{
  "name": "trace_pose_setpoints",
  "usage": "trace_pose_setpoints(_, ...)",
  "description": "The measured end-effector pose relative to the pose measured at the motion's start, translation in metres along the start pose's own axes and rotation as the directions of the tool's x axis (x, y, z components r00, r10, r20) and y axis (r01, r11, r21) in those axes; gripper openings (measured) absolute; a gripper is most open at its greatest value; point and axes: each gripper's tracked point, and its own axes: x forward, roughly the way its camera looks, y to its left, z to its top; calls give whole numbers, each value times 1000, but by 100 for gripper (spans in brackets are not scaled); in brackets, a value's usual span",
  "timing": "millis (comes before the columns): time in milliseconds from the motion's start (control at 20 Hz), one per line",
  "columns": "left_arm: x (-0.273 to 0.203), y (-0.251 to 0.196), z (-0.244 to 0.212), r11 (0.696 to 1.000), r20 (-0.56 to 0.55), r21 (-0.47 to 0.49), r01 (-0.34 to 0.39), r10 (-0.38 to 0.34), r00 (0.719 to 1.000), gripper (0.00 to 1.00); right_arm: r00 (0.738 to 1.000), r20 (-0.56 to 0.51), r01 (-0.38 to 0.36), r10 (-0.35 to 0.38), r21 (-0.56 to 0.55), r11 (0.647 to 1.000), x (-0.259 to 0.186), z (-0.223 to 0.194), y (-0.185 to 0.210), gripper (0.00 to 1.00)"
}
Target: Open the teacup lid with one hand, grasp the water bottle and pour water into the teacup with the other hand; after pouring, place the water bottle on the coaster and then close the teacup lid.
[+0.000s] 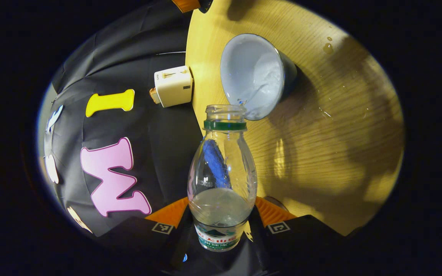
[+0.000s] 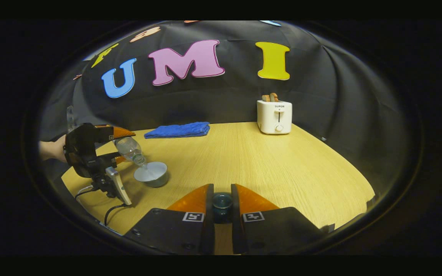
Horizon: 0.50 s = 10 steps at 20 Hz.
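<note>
L jaws tight on bottle (image 1: 221, 180), R on lid (image 2: 222, 202).

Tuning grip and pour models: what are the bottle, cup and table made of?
Bottle: clear thin plastic, glossy; the water shows through it. Cup: likely glazed ceramic, smooth pale inside with a soft sheen. Table: light wood or wood-look laminate, with visible grain.

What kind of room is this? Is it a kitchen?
Probably not a real kitchen: more likely a recording booth set up like one. A black cloth wall hangs behind a round wooden table with a toaster and a folded blue towel.
</note>
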Motion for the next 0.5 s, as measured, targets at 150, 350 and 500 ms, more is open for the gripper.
trace_pose_setpoints(150, 2, 4, -1, 999, -3, 36, -1, 1, 1000, 74, 1000, -5, 0, 0, 12, 1000, 0, -1, -2, 21)
trace_pose_setpoints(350, 4, 9, -2, 997, -6, 77, -6, 7, 1000, 74, 1000, -6, 3, -3, 22, 1000, -3, -2, -4, 17)
trace_pose_setpoints(500, 4, 17, 0, 993, 2, 114, -17, 17, 1000, 74, 1000, -7, 4, -3, 21, 1000, -3, -2, -5, 17)
